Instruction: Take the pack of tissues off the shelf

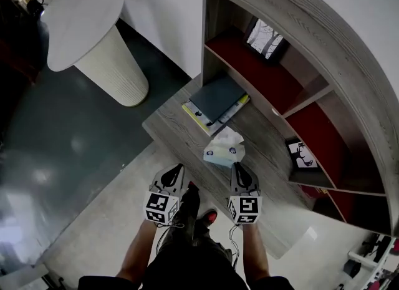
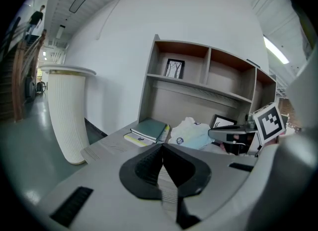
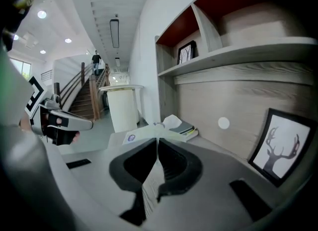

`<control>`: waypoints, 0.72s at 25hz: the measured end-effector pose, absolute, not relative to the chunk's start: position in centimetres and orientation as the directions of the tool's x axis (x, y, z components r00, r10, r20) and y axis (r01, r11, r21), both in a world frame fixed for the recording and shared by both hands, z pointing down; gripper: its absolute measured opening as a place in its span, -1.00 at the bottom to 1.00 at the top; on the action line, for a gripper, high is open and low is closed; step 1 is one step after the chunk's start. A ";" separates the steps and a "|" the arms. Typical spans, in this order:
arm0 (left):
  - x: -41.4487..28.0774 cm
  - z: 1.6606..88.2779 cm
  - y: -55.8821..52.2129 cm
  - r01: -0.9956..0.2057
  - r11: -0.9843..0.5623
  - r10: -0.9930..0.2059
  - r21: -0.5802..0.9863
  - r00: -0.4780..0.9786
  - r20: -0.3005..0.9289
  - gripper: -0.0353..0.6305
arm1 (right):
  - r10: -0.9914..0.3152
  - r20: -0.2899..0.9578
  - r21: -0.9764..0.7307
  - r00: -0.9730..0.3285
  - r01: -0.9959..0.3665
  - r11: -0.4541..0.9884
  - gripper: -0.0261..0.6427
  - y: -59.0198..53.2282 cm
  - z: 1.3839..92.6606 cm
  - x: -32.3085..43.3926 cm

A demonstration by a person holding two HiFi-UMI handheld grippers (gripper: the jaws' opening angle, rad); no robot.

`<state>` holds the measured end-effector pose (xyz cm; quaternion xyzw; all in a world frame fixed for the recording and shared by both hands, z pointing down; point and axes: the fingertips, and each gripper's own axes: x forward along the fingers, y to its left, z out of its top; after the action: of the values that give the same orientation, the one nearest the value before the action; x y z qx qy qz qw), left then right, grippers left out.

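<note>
The tissue pack (image 1: pixel 224 151) lies at frame centre on the shelf ledge (image 1: pixel 171 125), beside stacked books (image 1: pixel 216 98). Just below it, the left gripper (image 1: pixel 177 171) and right gripper (image 1: pixel 237 170) point toward it with jaws pressed together and empty, apparently lined up for the pickup.

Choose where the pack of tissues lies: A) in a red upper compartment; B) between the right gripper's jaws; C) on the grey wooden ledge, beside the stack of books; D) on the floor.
C: the pack of tissues lies on the ledge, next to the stack of books.
</note>
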<state>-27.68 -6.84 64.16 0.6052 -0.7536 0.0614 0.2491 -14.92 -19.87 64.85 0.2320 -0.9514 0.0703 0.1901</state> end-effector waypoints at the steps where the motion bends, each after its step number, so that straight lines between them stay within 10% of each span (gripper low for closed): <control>1: -27.7 64.6 -6.9 -0.942 0.259 -0.878 0.213 -0.137 0.458 -0.87 | -0.416 0.404 -0.049 -0.815 -0.473 0.880 -0.81 -20.0 65.4 -14.9; 18: -28.8 70.0 -9.1 -0.943 0.231 -0.852 0.240 -0.077 0.518 -0.87 | -0.412 0.483 -0.077 -0.773 -0.506 0.859 -0.81 -21.2 72.1 -15.3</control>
<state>-28.75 -9.09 69.95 0.6149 -0.7296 0.0787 0.2889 -15.28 -21.22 72.07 0.2452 -0.9360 0.1018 0.2313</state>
